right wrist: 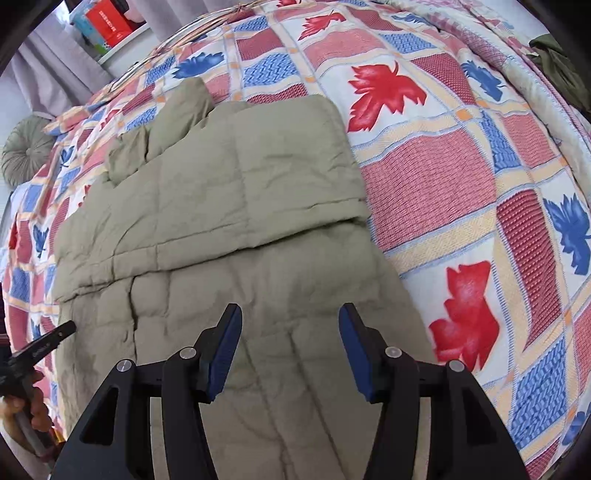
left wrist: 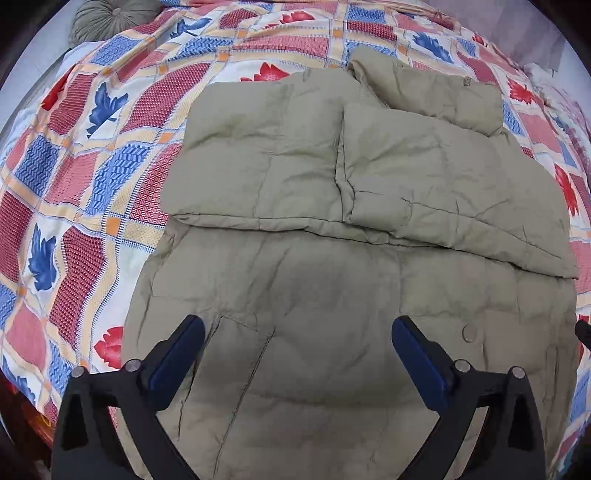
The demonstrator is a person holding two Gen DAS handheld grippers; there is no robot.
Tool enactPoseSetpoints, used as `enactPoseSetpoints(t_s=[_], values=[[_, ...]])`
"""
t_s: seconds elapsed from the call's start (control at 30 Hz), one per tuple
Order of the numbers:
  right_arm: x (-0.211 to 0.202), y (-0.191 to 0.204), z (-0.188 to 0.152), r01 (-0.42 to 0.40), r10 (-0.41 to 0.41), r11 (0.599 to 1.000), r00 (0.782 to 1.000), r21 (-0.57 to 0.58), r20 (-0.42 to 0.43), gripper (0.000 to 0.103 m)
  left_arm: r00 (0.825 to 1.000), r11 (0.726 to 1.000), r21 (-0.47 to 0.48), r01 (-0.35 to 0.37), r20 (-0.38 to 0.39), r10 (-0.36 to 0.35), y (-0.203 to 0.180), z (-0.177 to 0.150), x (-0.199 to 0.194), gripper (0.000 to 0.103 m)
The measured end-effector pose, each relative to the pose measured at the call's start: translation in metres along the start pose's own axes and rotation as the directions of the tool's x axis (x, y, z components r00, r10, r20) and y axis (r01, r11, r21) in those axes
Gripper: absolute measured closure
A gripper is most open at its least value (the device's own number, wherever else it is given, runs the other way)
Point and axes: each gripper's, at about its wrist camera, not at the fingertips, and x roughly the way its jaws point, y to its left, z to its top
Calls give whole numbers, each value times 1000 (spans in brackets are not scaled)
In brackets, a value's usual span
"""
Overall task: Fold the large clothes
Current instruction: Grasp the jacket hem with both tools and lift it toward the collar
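Nearest the lens in both wrist views are the spread blue-padded fingers of each tool, with nothing between them: the left tool hangs released over the lower half of the jacket, and the right tool does the same further toward the jacket's right edge, its fingers also apart and empty. Spread on the bed's leaf-patterned quilt, the khaki quilted jacket lies flat with its front up; a snap button and a pocket seam show on the near panel. Both sleeves appear already folded inward across the chest, forming a padded band whose lower edge runs as a straight ridge across the middle of the garment, and the collar sits at the far end, slightly rumpled. So the side folds look done and tidy enough. What seems left is the lengthwise fold: bringing the near hem up over the sleeve band toward the collar, once or perhaps twice, then smoothing the bundle. Neither tool touches the cloth as far as I can tell; they hover just above it. A round green cushion rests at the quilt's far corner, well clear of the work.
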Motion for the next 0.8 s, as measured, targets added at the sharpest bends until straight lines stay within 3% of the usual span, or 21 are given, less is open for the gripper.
enactPoseSetpoints(t_s=[0.23, 0.37, 0.5, 0.57, 0.8], values=[[-3, 12, -22, -28, 28, 1000, 999, 13, -37, 44, 1000, 999, 31, -9, 20, 8, 4, -12, -19, 1], [-11, 15, -30, -46, 47, 999, 998, 27, -34, 31, 1000, 999, 31, 10, 10, -11, 13, -20, -24, 1], [-18, 16, -39, -75, 77, 996, 996, 51, -35, 28, 1000, 999, 35, 12, 10, -12, 17, -32, -31, 1], [-22, 14, -43, -86, 89, 994, 995, 67, -34, 19, 1000, 999, 41, 22, 0, -22, 19, -37, -32, 1], [-31, 0, -66, -135, 144, 973, 989, 186, -36, 19, 998, 998, 31, 49, -49, -48, 29, -60, -32, 1]])
